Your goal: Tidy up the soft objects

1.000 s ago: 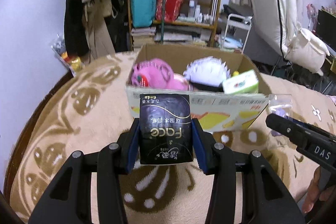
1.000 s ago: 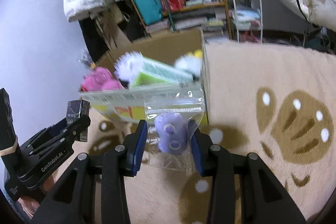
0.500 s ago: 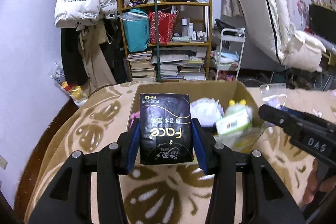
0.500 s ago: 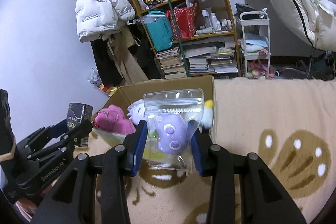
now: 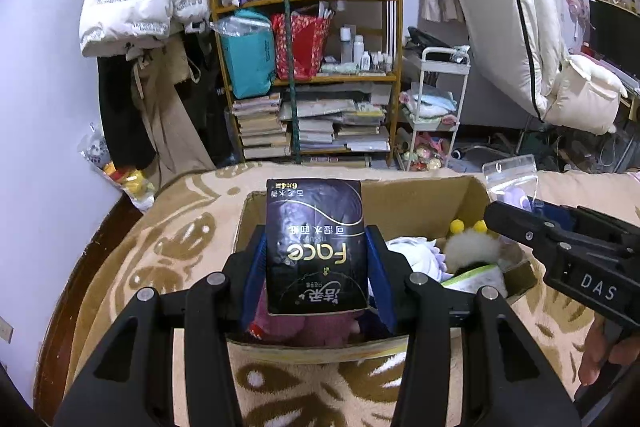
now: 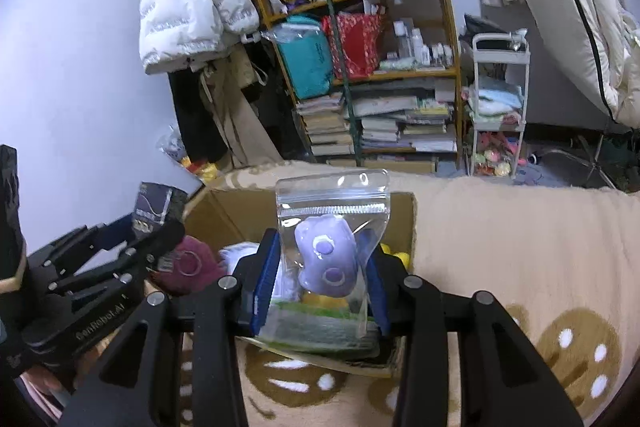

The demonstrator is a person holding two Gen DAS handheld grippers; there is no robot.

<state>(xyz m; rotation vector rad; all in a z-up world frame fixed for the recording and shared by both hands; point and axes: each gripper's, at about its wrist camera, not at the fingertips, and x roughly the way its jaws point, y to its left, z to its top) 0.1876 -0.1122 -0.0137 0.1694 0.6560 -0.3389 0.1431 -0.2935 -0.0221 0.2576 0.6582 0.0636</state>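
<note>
Black tissue pack (image 5: 316, 247) pinched upright in left claw (image 5: 316, 275), held over the near-left part of the cardboard box (image 5: 424, 203). Clear zip bag (image 6: 332, 251) with purple toy (image 6: 326, 259) pinched in right claw (image 6: 320, 287), over the box's right side. Inside the box: pink plush (image 6: 188, 267), white plush (image 5: 416, 251), green pack (image 5: 476, 273). Box sits on beige patterned blanket (image 6: 520, 247); bookshelf (image 5: 320, 79) behind the box.

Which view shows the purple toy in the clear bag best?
The right wrist view: the purple toy sits centred in its clear bag, clamped by the right gripper. The left wrist view shows only the bag's top and a purple sliver behind that gripper.
</note>
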